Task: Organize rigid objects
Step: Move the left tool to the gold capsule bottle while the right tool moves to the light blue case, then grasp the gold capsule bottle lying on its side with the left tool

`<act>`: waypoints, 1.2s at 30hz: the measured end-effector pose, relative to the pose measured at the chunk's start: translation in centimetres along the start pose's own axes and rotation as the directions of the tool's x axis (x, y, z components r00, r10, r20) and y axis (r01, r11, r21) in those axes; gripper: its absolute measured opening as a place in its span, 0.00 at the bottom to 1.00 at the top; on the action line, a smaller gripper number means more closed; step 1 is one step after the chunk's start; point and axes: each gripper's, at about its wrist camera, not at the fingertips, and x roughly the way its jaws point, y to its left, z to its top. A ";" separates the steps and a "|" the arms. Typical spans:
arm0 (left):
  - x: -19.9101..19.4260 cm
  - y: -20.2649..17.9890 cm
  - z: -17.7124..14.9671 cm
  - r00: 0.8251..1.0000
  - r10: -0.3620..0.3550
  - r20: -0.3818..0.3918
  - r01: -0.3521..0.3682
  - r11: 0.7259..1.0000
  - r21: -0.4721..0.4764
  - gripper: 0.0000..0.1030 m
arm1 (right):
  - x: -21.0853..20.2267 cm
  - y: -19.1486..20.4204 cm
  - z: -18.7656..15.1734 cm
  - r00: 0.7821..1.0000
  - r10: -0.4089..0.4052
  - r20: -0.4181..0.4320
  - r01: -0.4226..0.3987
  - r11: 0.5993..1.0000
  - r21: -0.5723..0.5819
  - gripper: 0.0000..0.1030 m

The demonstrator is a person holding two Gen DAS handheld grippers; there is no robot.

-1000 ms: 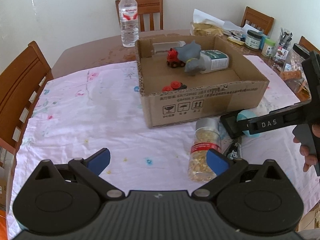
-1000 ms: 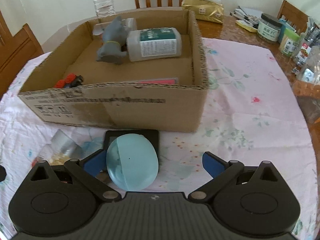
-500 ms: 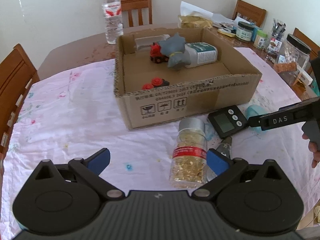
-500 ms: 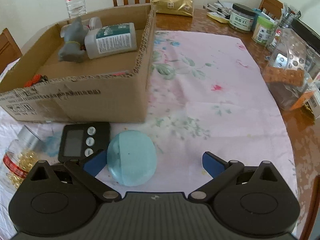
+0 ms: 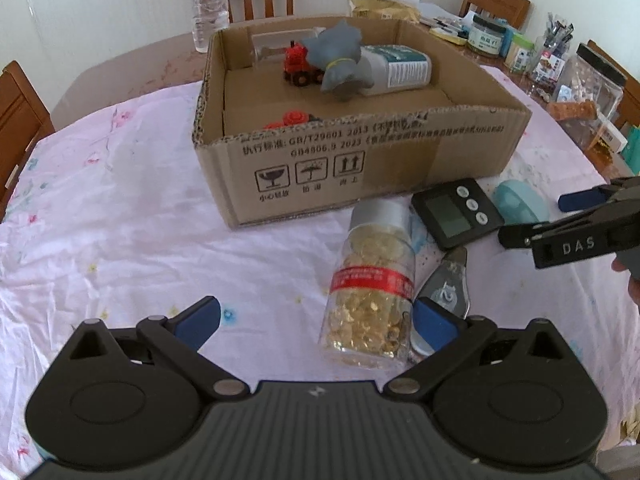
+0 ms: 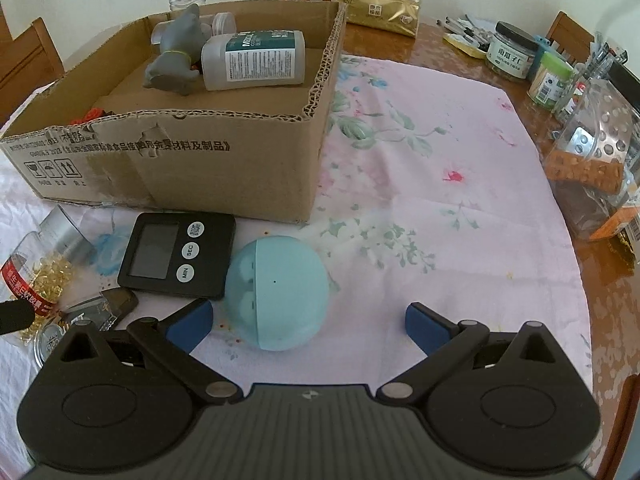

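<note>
A: Left wrist view first. What has the left gripper (image 5: 316,318) got?
B: Nothing. Its jaws stand wide apart over the cloth (image 5: 120,220). A jar (image 5: 372,284) of gold capsules lies on its side just inside the right finger, cap toward the box (image 5: 360,160).
A: And past the jar?
B: A timer (image 5: 456,214) flat on the cloth, near the box's front wall. A blue case (image 5: 518,202) lies just beside it, and a clipper (image 5: 446,288) next to the jar. The right gripper (image 5: 560,216) comes in from the right edge.
A: Inside the box?
B: A grey toy (image 5: 340,64), a red truck (image 5: 298,65) and a white bottle (image 5: 396,68) on its side.
A: Now the right wrist view.
B: The right gripper (image 6: 309,322) is spread wide and empty. The blue case (image 6: 278,292) sits between the fingers, nearer the left one. The timer (image 6: 178,256) touches it on the left, in front of the box (image 6: 200,168).
</note>
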 end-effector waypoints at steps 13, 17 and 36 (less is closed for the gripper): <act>0.2 3.0 -0.6 0.995 0.100 -0.003 -0.100 0.995 -0.017 0.99 | -0.3 0.1 -0.5 1.000 -0.003 0.029 0.003 1.000 0.004 1.00; 1.1 2.9 -0.3 0.991 0.137 -0.001 -0.137 0.991 -0.008 0.99 | -0.3 0.1 -0.5 1.000 -0.003 0.029 0.003 1.000 0.005 1.00; 0.7 -1.3 -0.6 0.999 -0.027 0.037 0.028 1.000 -0.012 0.99 | -0.4 -0.3 -1.0 0.997 0.029 0.067 -0.027 0.999 -0.045 1.00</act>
